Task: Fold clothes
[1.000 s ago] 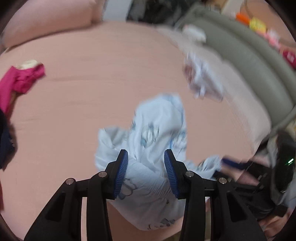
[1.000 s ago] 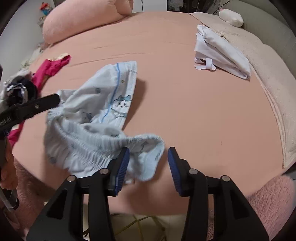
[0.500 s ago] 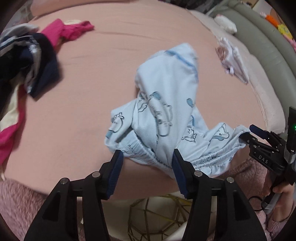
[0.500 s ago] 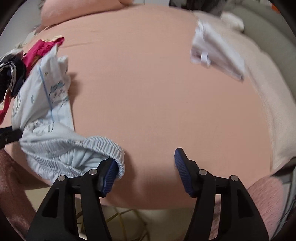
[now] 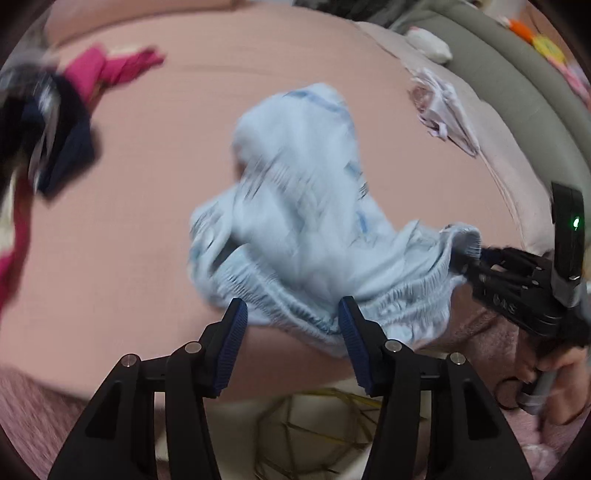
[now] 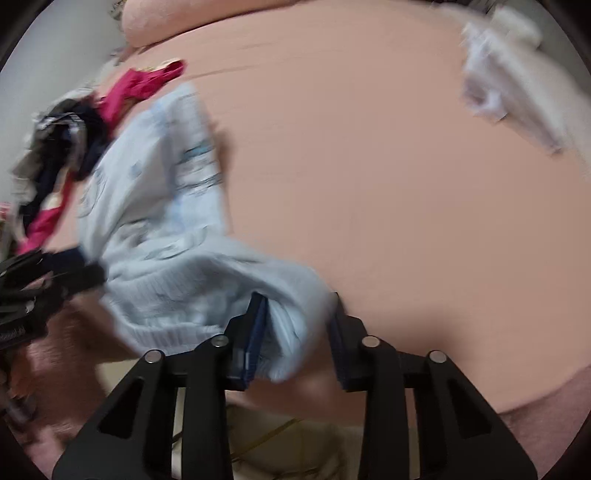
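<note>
Shorts: light blue shorts (image 5: pixel 295 221) with a cartoon print, one pair, lying on the pink bed (image 5: pixel 147 229) at its near edge, directly ahead of both grippers.
Long axis: the legs run away from the grippers toward the far side of the bed; the gathered elastic waistband (image 5: pixel 399 306) lies crosswise along the near edge, closest to the fingertips.
Left gripper: left gripper (image 5: pixel 291 332) hovers with its jaws apart over the middle of the waistband; the cloth lies under and between the fingers, and the pads press on nothing.
Right gripper: right gripper (image 6: pixel 295 332) has just been closing its jaws, with a bunched end of the waistband between them; in the left wrist view its tips pinch that end of the band, so it grips the shorts.
Edges: the bed's near edge passes just below both sets of fingertips; a fuzzy pink blanket (image 5: pixel 37 406) hangs over it, with floor beneath.
Open room: a wide bare stretch of sheet lies ahead and to the right of the right gripper, up to a folded white garment (image 6: pixel 509 92).
Count: one magenta garment (image 5: pixel 110 70) and one dark heap of clothes (image 5: pixel 48 125), both far left of the left gripper; one pink pillow (image 6: pixel 192 18) at the far end.
Blur: both views are smeared, so the print cannot be read.
</note>
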Available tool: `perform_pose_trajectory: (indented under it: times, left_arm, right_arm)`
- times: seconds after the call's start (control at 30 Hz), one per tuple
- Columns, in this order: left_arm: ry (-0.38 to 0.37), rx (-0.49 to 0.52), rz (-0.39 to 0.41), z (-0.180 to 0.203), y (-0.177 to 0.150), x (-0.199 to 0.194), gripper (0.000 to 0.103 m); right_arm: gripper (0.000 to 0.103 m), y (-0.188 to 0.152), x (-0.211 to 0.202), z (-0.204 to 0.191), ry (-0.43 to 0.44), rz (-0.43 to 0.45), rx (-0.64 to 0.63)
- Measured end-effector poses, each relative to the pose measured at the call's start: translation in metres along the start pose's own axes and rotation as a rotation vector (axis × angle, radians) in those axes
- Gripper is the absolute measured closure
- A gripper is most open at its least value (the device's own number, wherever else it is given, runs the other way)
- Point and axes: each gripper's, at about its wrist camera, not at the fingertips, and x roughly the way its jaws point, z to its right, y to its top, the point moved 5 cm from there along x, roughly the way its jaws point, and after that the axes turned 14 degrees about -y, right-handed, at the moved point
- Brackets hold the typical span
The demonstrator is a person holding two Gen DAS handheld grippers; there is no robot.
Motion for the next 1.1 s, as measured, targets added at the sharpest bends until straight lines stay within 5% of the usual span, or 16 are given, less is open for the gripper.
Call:
perform_pose_trajectory:
  times: [0.1,0.27,0.47,0.63,0.8,0.9,0.97,1.1]
  left_arm:
    - [0.128,-0.007,-0.02,-0.02,-0.01,-0.008,0.049]
    - [0.096,0.044,0.103,-0.011,0.002,-0.04,0.05]
    - [0.222,0.262,-0.101,-0.001,-0.009,-0.003,0.051]
    - [0.249,0.243,-0.087,-0.013,-0.015,-0.001,0.053]
    - [0.143,0.109,0.008,-0.036,0.006,-0.009,0.093]
    - [0.06,0.042,0.06,-0.032,0.033,-0.007,0.096]
    - [0.011,0.059,0.115,-0.019,0.064,-0.024,0.097]
    - [0.014,0.182,0.312,0.032,0.153,-0.105,0.097]
  right_arm:
    - [0.07,-0.003,-0.003,0.013,-0.051,0.003,0.019]
    - [0.07,-0.006,-0.03,0.011,-0.057,0.047,0.009]
    - [0.069,-0.017,-0.016,-0.001,0.096,-0.064,-0.008]
    - [0.074,-0.019,-0.026,-0.004,0.072,-0.049,-0.03]
    - [0.073,-0.007,-0.012,0.002,0.049,-0.057,0.027]
    - [0.093,0.004,-0.023,-0.007,0.174,-0.074,-0.023]
    - [0.096,0.023,-0.034,0.0,0.174,-0.054,-0.015]
    - [0.098,0.107,-0.082,0.047,-0.013,0.136,0.019]
